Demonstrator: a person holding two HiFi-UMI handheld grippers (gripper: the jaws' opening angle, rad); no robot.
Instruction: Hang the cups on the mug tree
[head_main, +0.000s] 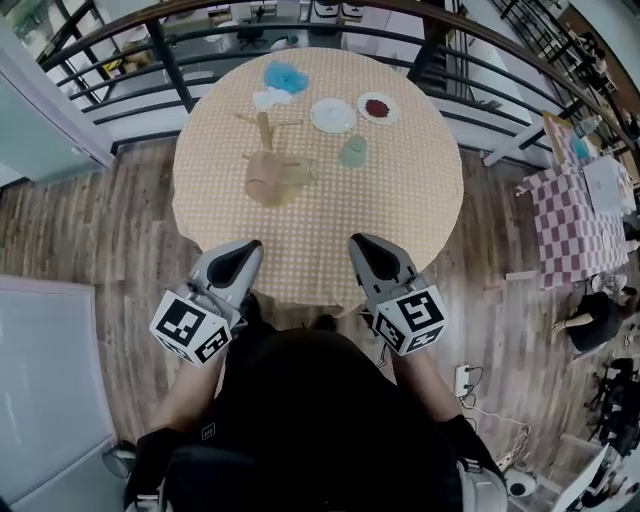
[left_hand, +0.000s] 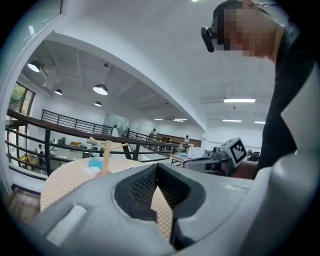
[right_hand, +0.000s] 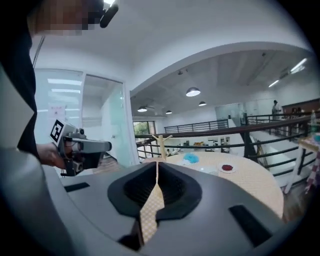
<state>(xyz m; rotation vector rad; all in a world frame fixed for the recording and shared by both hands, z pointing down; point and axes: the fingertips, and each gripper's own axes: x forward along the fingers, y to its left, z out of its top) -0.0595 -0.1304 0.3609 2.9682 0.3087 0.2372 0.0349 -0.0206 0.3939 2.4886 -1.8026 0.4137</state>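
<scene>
Jaws clenched empty on grey left gripper (head_main: 246, 250) and right gripper (head_main: 362, 245), parked short of pale-green cup (head_main: 352, 152) and wooden mug tree (head_main: 265, 130), seemingly pre-reach.

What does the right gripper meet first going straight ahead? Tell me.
Probably the wooden mug tree, dead ahead beyond the right gripper's shut tips; nothing nearer shows, though depth is unclear.

Round table (head_main: 410, 235); clock read from its centre, 12 away from wearer.
- Mug tree (head_main: 264, 128) at 10.
- Cup (head_main: 352, 152) at 1, near centre.
- Left plate (head_main: 333, 115) at 12, right plate (head_main: 378, 108) just beside, at 1.
- Left gripper (head_main: 250, 248) at 7, right gripper (head_main: 362, 243) at 5, over near rim.
- Railing (head_main: 172, 68) behind table.
</scene>
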